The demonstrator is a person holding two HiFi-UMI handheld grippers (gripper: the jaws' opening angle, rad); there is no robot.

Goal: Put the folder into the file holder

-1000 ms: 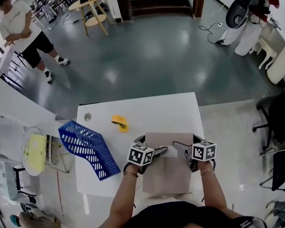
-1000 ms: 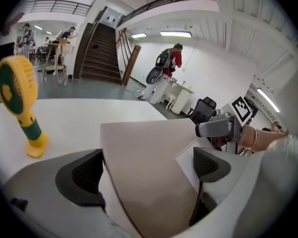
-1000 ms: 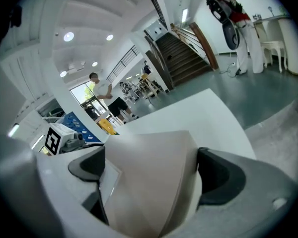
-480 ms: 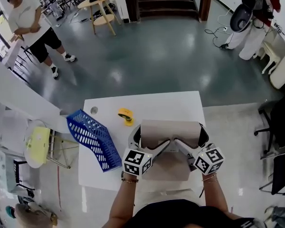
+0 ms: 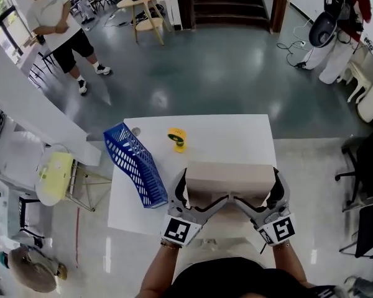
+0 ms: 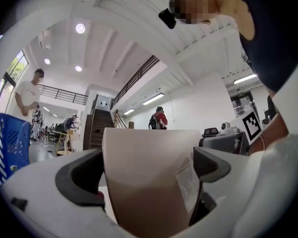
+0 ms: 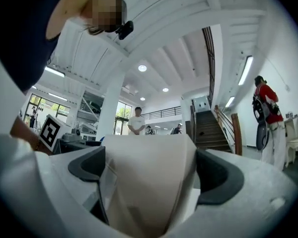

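Folder [image 5: 227,177] held over white table [image 5: 224,134]; grey glossy floor [image 5: 202,73] beyond.

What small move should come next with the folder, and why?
Probably carry the folder to the left, toward the holder. The left gripper and the right gripper each have their fingers shut on one side edge of the folder, and it seems lifted off the table. The holder stands at the table's left edge, apart from the folder.
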